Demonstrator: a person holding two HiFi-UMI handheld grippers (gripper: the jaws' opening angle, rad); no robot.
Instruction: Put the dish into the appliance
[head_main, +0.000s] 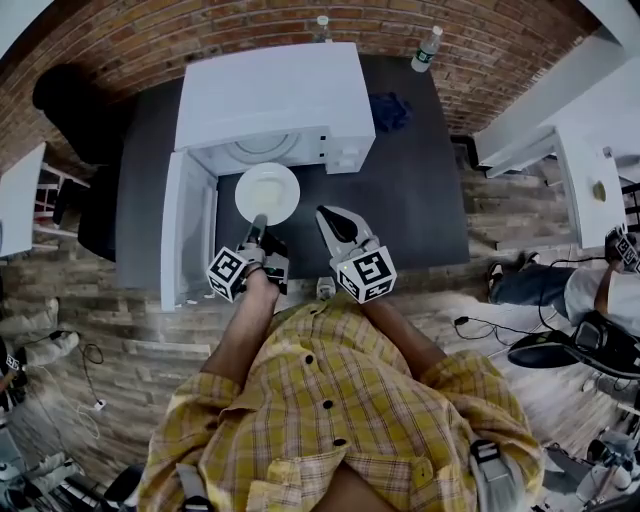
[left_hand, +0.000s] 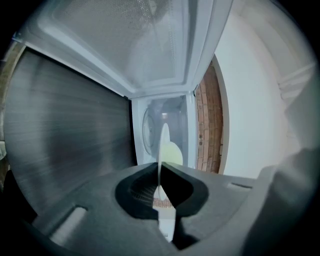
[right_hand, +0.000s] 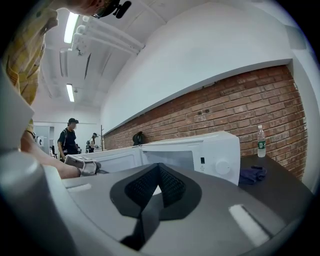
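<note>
White is the colour of the appliance, a microwave oven set on a dark table against a brick wall. Its door is swung fully open at 9 o'clock of the cavity, and a round turntable is seen inside that cavity.

The dish, a plain white plate, is held outside the oven at 6 o'clock of the opening. Its far rim is at the cavity's lower lip and the rest is over the table. It is gripped at its own 6 o'clock rim by the left gripper, whose jaws are pressed narrowly onto the thin edge.

The right gripper is held at 3 o'clock of the left one, near the dish's rim but apart from it. Its jaws are brought together with nothing between them.

The way into the cavity is bounded at 9 o'clock by the open door and at 3 o'clock by the control panel. Open table surface lies at 3 o'clock of the dish. A blue cloth is seen at 2 o'clock, and a bottle at 1 o'clock, near the wall.

The dish is carried flat, face up. Being round, it has no long axis. The gripped diameter is aimed at 12 o'clock, into the opening. In the left gripper view the dish is seen edge-on, as a thin line running straight from the jaws toward the cavity.
</note>
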